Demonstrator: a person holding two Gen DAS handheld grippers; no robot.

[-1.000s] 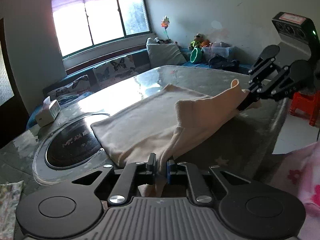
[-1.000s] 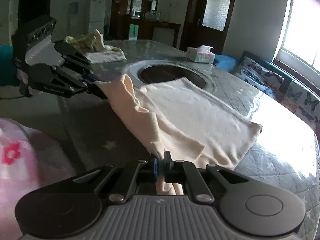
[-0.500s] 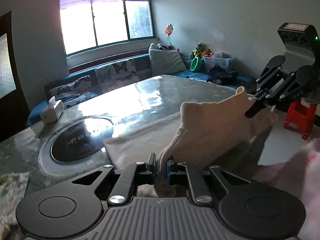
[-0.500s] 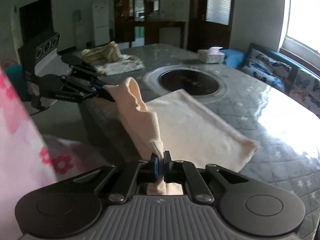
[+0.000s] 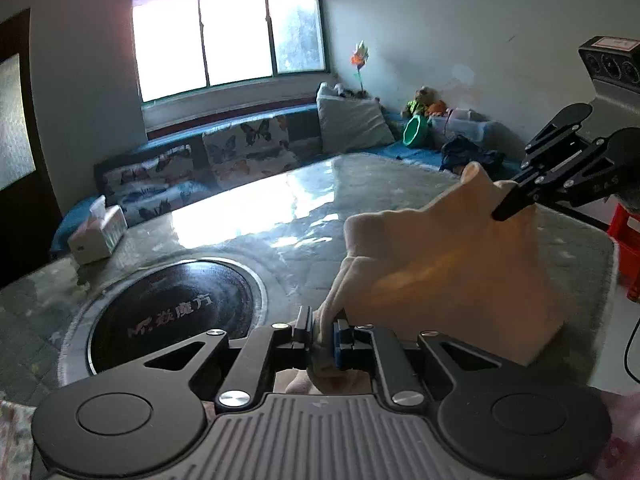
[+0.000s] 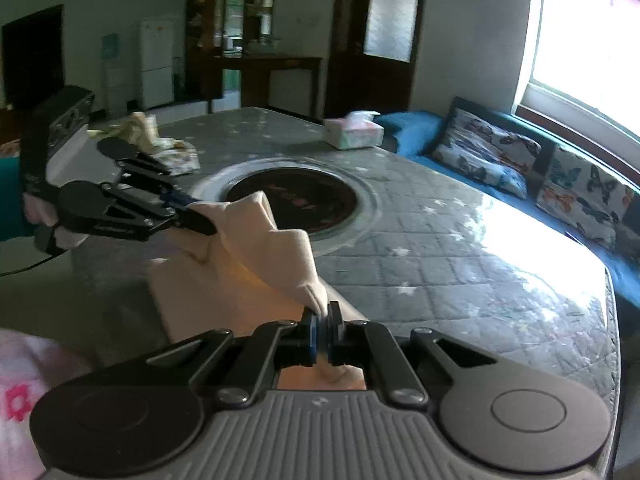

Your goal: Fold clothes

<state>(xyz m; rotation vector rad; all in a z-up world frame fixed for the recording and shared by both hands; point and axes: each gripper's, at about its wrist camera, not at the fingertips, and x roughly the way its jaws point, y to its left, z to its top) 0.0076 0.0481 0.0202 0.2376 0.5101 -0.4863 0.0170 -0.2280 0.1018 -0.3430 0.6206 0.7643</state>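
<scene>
- Grey quilted covering is spread over the table, with a round black cooktop set into it at lower left of the left wrist view; a tissue box stands at far left.
- At the bottom centre of the left wrist view, the left gripper is clamped on a corner of the cream cloth; at the right edge, the right gripper is pinched on another corner.
- The cloth is held up between both grippers above the table's near edge, with its lower edge hidden behind the gripper bodies.
- Whether the hanging part touches the table cannot be told.
- A pile of other clothes is blurred at upper left of the right wrist view.
- Compared with half a second ago, the cloth is no longer spread flat on the table; it is lifted clear and bunched between the grippers.
</scene>
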